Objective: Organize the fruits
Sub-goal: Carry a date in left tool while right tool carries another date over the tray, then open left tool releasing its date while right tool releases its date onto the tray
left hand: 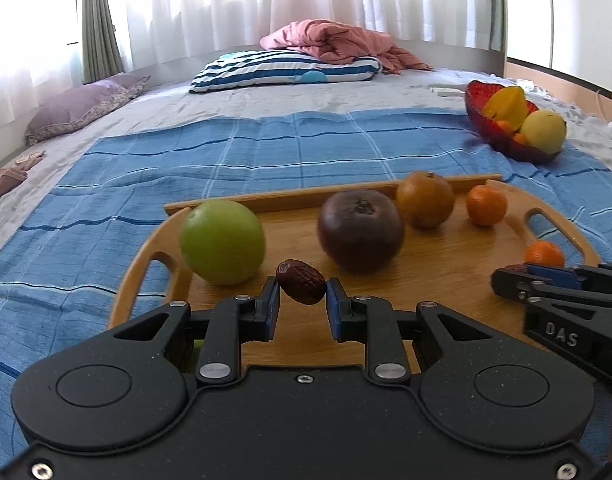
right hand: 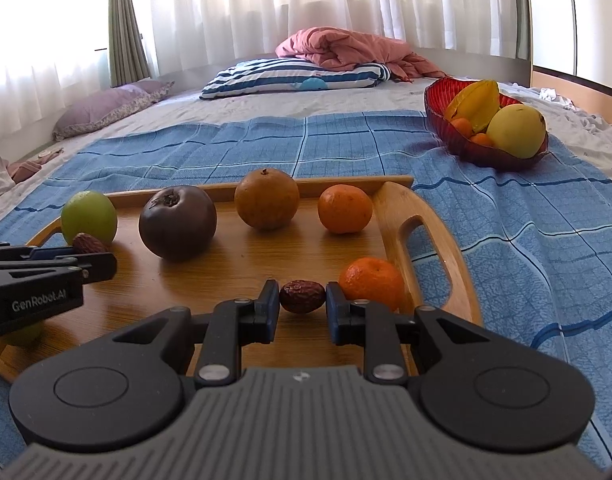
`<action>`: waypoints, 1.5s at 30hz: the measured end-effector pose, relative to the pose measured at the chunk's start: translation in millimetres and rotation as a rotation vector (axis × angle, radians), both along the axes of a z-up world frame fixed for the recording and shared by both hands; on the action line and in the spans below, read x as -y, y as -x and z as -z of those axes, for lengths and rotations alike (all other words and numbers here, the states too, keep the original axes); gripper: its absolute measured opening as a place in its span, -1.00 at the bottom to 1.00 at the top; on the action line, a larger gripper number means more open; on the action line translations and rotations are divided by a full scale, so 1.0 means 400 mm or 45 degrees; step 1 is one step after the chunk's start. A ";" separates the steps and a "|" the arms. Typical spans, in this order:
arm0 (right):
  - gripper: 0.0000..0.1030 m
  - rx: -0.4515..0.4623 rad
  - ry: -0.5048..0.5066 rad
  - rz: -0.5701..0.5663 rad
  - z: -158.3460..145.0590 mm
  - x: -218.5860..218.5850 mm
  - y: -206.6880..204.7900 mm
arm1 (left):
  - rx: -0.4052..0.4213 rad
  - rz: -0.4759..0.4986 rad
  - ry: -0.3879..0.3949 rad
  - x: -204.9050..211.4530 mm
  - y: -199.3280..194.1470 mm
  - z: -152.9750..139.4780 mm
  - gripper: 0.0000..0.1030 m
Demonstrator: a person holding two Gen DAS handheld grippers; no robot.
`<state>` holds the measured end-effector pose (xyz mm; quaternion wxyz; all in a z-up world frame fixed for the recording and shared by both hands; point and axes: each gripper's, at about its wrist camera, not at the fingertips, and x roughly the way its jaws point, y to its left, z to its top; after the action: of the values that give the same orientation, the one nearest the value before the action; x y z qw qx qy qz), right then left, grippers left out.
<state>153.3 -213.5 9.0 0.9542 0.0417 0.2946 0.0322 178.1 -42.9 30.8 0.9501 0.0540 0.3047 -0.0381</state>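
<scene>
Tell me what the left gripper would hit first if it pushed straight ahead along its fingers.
Likely the wooden tray floor between the green fruit and the dark purple fruit, since the left gripper, shut on a date, points slightly downward. Depth is uncertain.

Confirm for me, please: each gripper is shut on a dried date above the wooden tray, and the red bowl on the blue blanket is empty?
Not quite. The red bowl is not empty: the right wrist view shows a starfruit, a yellow fruit and small oranges in it. The rest stands.
</scene>
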 end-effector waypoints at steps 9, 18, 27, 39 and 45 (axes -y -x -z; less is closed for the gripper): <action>-0.42 -0.007 0.006 0.000 0.003 -0.003 -0.005 | -0.008 0.021 0.059 -0.015 -0.003 -0.005 -0.53; -0.32 -0.009 0.009 -0.001 0.004 -0.003 -0.006 | -0.002 0.026 0.048 -0.008 0.000 -0.003 -0.44; -0.02 -0.009 -0.004 -0.006 0.000 0.001 0.000 | 0.000 0.029 0.060 -0.012 0.006 -0.005 -0.01; 0.27 0.025 -0.039 -0.008 -0.025 0.011 0.039 | 0.028 0.065 0.084 -0.008 0.051 -0.024 0.51; 0.43 0.062 -0.026 -0.002 -0.044 0.018 0.069 | 0.066 0.086 0.069 -0.005 0.085 -0.040 0.59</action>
<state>125.7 -220.9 26.7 0.9605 0.0505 0.2711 0.0368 144.2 -40.8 47.0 0.9570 0.0395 0.2768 -0.0771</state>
